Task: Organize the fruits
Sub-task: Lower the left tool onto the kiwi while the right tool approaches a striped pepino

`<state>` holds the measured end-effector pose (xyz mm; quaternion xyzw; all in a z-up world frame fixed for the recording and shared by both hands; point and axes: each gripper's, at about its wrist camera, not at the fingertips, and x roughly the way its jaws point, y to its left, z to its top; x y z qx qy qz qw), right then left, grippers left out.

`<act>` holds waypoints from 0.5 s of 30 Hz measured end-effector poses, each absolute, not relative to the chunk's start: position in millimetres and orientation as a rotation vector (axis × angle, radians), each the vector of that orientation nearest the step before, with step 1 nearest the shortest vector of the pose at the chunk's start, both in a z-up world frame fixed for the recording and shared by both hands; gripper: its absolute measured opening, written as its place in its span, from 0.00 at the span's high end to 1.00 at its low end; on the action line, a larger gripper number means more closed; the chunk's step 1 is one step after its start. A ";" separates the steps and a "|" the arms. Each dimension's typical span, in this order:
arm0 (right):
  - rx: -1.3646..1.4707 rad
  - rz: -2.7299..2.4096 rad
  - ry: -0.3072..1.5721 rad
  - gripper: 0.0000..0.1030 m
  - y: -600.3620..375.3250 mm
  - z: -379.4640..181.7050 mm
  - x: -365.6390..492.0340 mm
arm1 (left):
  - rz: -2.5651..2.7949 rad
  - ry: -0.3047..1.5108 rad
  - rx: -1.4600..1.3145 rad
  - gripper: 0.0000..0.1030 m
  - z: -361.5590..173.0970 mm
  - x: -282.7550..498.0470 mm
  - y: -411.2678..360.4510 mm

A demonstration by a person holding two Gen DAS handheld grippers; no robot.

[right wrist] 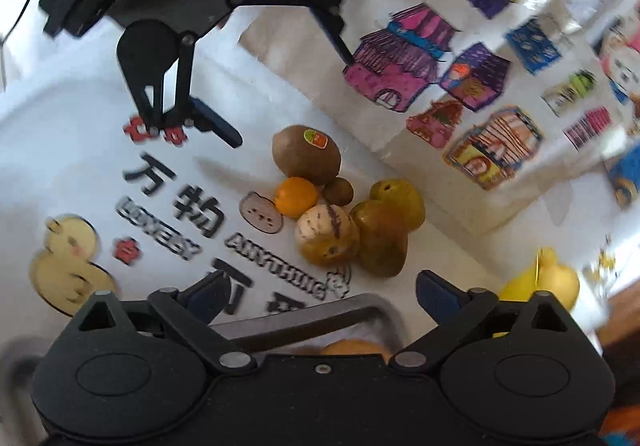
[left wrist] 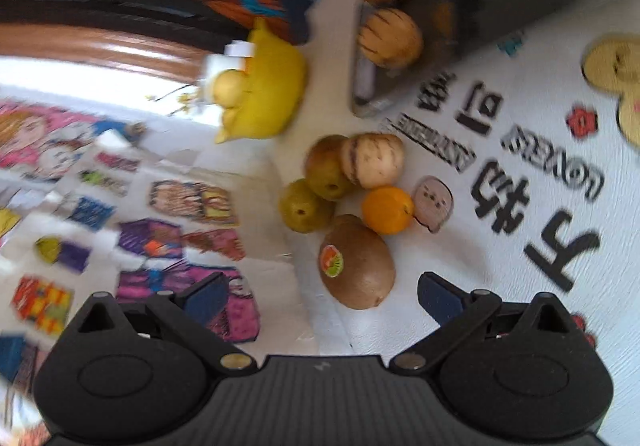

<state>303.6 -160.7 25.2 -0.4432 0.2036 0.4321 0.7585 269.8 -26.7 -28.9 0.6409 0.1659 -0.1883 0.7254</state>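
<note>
Kiwi (left wrist: 356, 262) loose; grey tray (left wrist: 366, 85) holds striped melons (left wrist: 390, 37).

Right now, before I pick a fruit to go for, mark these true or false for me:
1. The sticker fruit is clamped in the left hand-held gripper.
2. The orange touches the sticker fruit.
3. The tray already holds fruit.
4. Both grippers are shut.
1. False. The sticker fruit lies on the table ahead of the open left hand-held gripper, untouched.
2. True. The orange sits against it.
3. True. The tray holds several fruits, including a striped melon.
4. False. The right hand-held gripper is also open and empty.
</note>
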 end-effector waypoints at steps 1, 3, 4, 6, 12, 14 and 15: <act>-0.980 0.955 0.442 0.08 -158.8 23.6 308.0 | -0.425 0.376 1.432 0.01 -31.8 274.2 -26.0; -0.994 0.981 0.444 0.14 -154.2 20.4 317.6 | -0.440 0.400 1.446 0.01 -34.1 282.9 -25.3; -0.995 0.992 0.447 0.15 -151.8 19.1 321.6 | -0.446 0.412 1.439 0.01 -33.7 287.6 -24.7; -0.991 1.000 0.455 0.19 -147.7 16.8 329.3 | -0.463 0.443 1.405 0.01 -32.2 296.1 -24.3; -1.010 1.039 0.420 0.26 -142.6 10.5 337.3 | -0.493 0.524 1.304 0.07 -27.1 317.8 -23.8; -1.031 1.051 0.408 0.28 -140.1 8.8 337.4 | -0.507 0.537 1.276 0.08 -24.7 322.5 -24.3; -1.038 1.055 0.405 0.31 -139.0 7.9 337.9 | -0.513 0.544 1.257 0.09 -23.2 325.0 -24.9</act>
